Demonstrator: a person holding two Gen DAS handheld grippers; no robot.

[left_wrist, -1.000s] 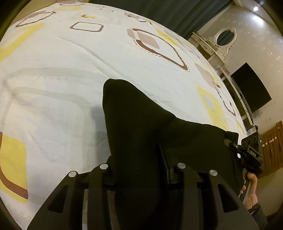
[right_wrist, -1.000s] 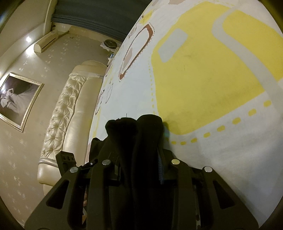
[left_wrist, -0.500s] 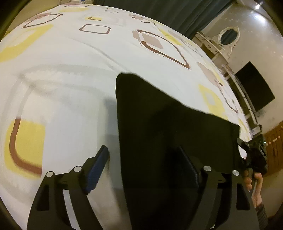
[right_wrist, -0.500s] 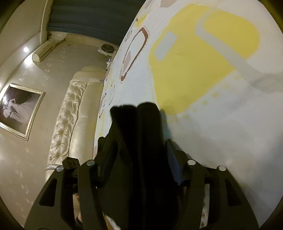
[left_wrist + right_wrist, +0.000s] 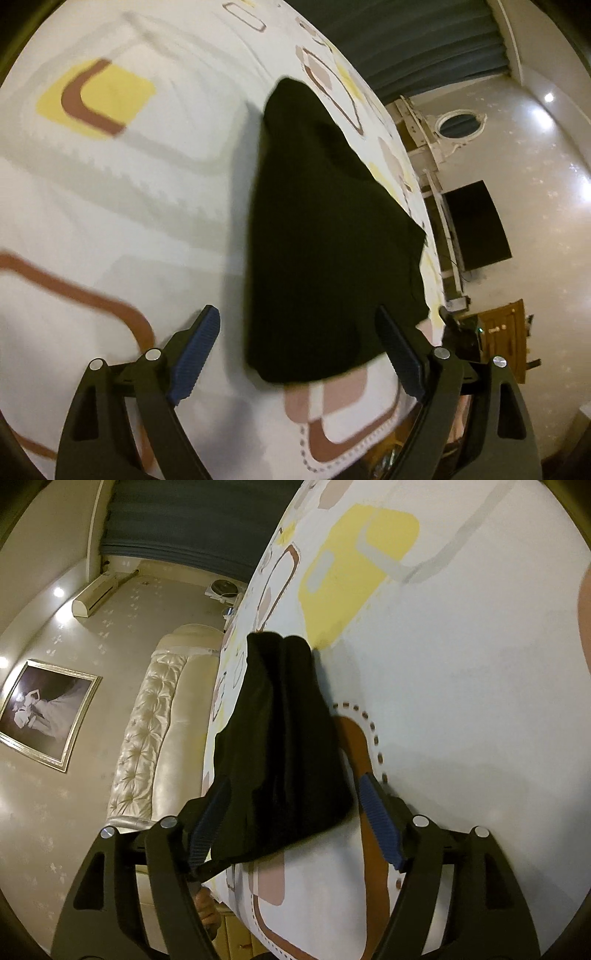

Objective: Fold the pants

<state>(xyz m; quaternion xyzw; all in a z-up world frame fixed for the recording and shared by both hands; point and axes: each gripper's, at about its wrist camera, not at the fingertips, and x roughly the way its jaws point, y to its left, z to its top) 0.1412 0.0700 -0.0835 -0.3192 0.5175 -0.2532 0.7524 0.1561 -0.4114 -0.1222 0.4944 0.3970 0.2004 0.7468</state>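
The black pants [image 5: 325, 236] lie folded into a compact dark shape on the patterned bedspread [image 5: 110, 206]. They also show in the right wrist view [image 5: 280, 746]. My left gripper [image 5: 299, 354] is open, its blue-padded fingers [image 5: 194, 349] spread on either side of the near end of the pants, holding nothing. My right gripper [image 5: 295, 827] is open too, with its fingers [image 5: 380, 829] astride the near edge of the pants. The other gripper's body [image 5: 461, 332] shows beyond the pants at the bed's edge.
The bed's near edge [image 5: 369, 454] runs just below the pants. A tufted cream headboard [image 5: 155, 731] stands on the left of the right wrist view. A dresser with a mirror [image 5: 443, 140] and a dark TV [image 5: 476, 225] stand by the wall.
Both grippers were shut on the pants a second ago. They have opened, let the pants drop flat on the bed, and drawn back from them.
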